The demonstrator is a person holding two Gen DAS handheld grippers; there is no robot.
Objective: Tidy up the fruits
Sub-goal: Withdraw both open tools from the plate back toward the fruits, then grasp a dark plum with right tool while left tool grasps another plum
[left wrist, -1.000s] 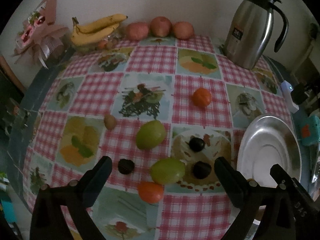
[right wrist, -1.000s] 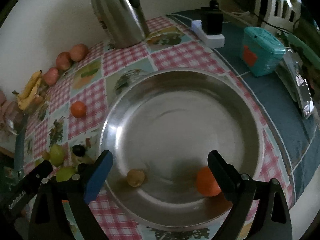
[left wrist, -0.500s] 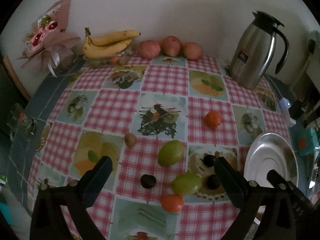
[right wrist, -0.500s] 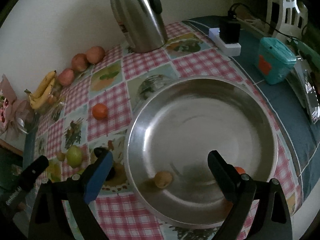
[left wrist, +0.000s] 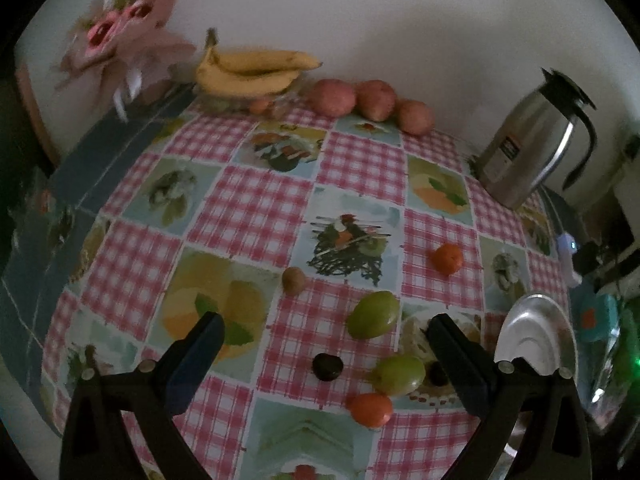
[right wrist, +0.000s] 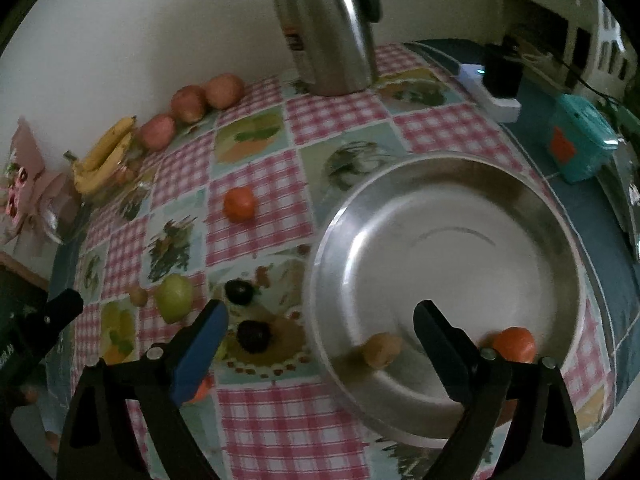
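A steel plate lies at the table's right and holds a small brown fruit and an orange. It shows at the right edge of the left wrist view. On the checked cloth lie two green fruits, two oranges, dark plums and a brown kiwi. My left gripper is open and empty above the cloth. My right gripper is open and empty over the plate's left rim.
A steel jug stands at the back right. Bananas and three red apples line the back wall, with a pink bouquet at the left. A power strip and teal box lie right of the plate.
Both grippers have pulled back and up, and swung left. The scene looks smaller in both views, and the plate has slid to the right of each. Both stay open.
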